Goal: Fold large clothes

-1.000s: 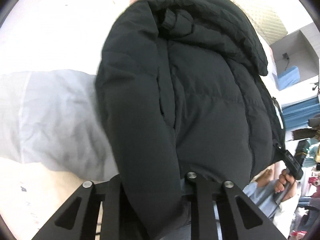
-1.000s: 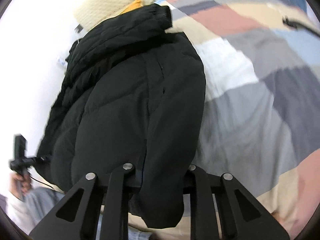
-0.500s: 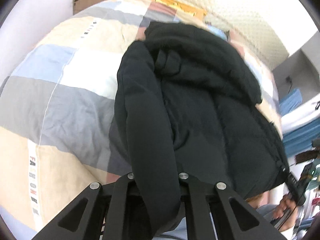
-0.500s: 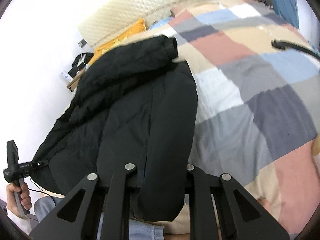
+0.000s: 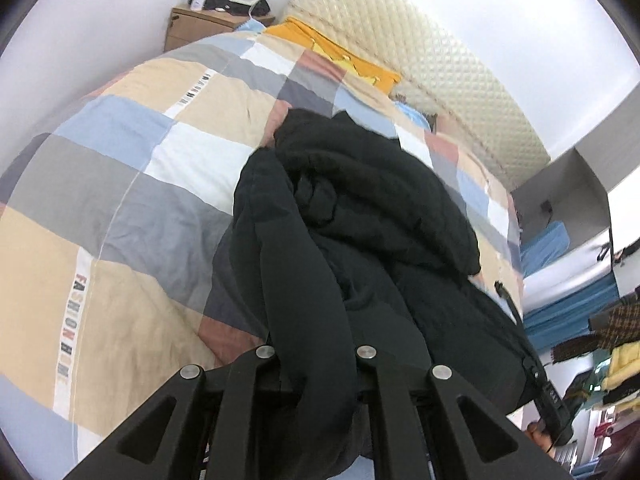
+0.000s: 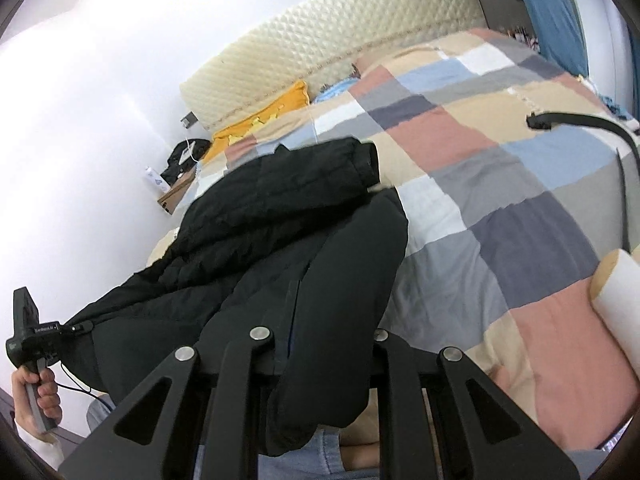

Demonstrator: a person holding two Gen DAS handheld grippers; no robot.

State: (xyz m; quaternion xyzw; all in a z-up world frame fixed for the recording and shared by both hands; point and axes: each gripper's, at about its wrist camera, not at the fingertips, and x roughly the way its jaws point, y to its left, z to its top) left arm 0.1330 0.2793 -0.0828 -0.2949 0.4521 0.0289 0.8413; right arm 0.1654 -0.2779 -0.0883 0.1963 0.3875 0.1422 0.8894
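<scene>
Both wrist views at the lift of the near hem. The left gripper (image 5: 312, 354) is clamped on a thick fold of the black padded jacket (image 5: 360, 208), its jaws having just closed the last of the way onto the cloth; the right gripper (image 6: 320, 336) pinches the same hem farther along, jaws narrow with fabric bunched between them and hanging below. Compared with the views a second earlier, in which the jacket fills each frame close to the lens, more of the patchwork quilt (image 5: 120, 184) now shows beyond and beside both grippers, and the garment trails away from the jaws toward its hood (image 6: 320, 168), which rests on the quilt far ahead. This reads as the hem having risen off the bed while the collar end stays down. The person's hand (image 6: 38, 396) on the left handle shows low to the left of the right gripper. In judgement, the jacket is gripped at two points and partly airborne, so the fold itself is not yet made: the raised hem must next travel forward over the body toward the hood, with both grips kept level to avoid a skewed crease.
</scene>
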